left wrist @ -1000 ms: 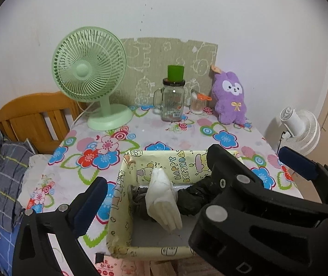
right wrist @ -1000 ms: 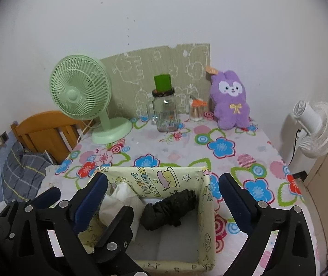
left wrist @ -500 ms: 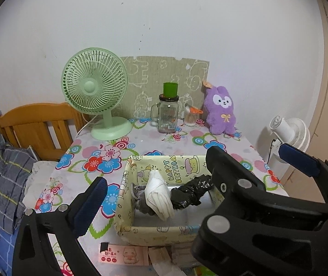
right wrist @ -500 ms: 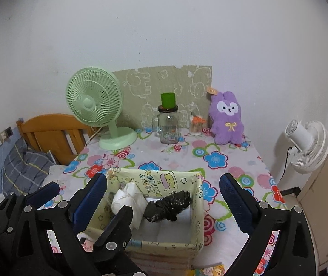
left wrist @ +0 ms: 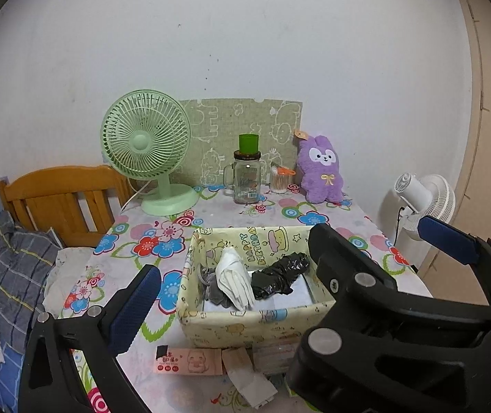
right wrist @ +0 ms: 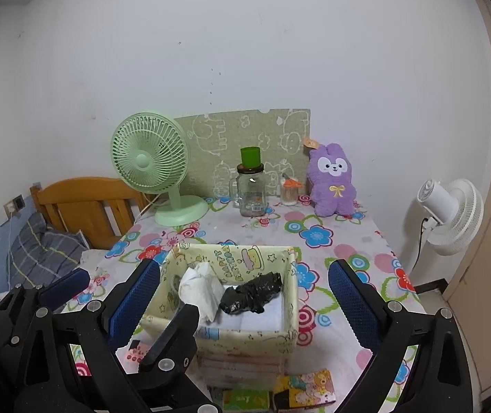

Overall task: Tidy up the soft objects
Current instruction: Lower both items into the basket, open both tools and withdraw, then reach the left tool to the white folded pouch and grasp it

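A yellow cartoon-print fabric box (left wrist: pixel 245 323) (right wrist: pixel 245 339) sits on the floral table. Inside lie a white cloth bundle (left wrist: pixel 235 277) (right wrist: pixel 199 287), a crumpled black plastic bag (left wrist: pixel 278 273) (right wrist: pixel 250 296) and a grey item (left wrist: pixel 212 289). A purple plush bunny (left wrist: pixel 321 168) (right wrist: pixel 333 179) stands at the back right by the wall. My left gripper (left wrist: pixel 286 275) is open and empty, held back above the table's near edge. My right gripper (right wrist: pixel 243 296) is open and empty, just to its right; its black body shows in the left wrist view (left wrist: pixel 400 327).
A green desk fan (left wrist: pixel 149 148) (right wrist: pixel 152 165), a glass jar mug with a green cup on it (left wrist: pixel 247 175) (right wrist: pixel 252 186) and a swab holder (left wrist: pixel 279 179) stand at the back. Cards and papers (left wrist: pixel 190 364) lie before the box. A white floor fan (right wrist: pixel 448 213) stands right, a wooden bed frame (left wrist: pixel 56 199) left.
Both grippers have pulled back and up from the box, so the whole table and wall show. The box contents have not moved. Both stay open.
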The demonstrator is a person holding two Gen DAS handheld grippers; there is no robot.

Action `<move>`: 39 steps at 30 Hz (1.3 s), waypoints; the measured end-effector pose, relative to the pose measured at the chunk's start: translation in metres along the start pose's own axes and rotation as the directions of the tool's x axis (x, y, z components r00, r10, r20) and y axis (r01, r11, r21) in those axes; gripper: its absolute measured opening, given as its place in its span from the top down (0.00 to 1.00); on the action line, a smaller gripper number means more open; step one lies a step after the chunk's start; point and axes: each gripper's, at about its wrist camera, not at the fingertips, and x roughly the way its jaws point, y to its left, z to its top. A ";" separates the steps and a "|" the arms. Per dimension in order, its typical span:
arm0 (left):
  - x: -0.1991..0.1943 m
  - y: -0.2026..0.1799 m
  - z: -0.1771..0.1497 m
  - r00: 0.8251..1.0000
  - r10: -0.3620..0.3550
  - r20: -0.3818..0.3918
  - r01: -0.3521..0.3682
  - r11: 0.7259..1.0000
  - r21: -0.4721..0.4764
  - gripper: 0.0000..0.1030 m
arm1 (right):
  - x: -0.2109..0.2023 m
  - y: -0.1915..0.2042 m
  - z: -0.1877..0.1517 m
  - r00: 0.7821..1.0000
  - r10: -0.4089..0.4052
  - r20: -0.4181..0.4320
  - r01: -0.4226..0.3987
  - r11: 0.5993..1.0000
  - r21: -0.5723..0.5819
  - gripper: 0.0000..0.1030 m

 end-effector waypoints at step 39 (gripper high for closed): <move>0.010 0.008 -0.105 0.996 0.060 -0.060 -0.061 0.998 -0.016 0.02 | 0.012 0.008 -0.108 0.996 0.017 -0.092 -0.016 1.000 0.013 0.05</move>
